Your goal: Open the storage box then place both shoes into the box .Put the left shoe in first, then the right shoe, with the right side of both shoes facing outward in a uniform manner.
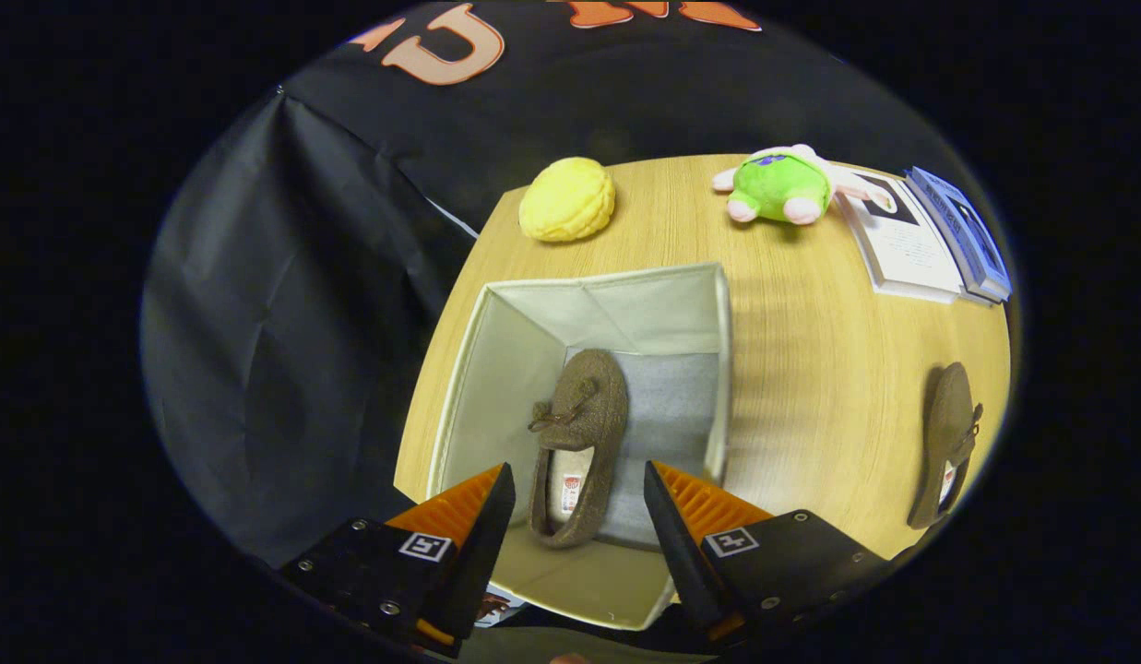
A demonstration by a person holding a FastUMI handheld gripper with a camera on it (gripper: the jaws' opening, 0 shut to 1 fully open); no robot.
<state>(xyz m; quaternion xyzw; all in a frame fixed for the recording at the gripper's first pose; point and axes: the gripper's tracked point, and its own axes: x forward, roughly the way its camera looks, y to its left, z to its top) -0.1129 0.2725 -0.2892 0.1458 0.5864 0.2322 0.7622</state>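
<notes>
Now hovering above the storage box (496,369), hand-held gripper (577,544) spread wide with nothing between its fingers. Down between them, inside the box: one brown shoe (579,443), lying on the grey floor toward the left wall, toe pointing far, opening up. Box standing open on the table (810,387), so opening step done, first shoe apparently in. Hard to say from this steep, warped angle whether that one is truly the left, or which flank faces outward.

Second shoe (948,443) out on the table, well apart to the right of the box, tipped on its side near the table edge. Still to be fetched and laid in beside the first, on the bare grey floor by the right wall. Roughly halfway, then.

At the far side, unrelated bits: yellow bun-shaped toy (567,198) far left, green plush (780,187) further right, booklets (930,235) at the far right corner. None in the way of a swing right toward the waiting shoe.
</notes>
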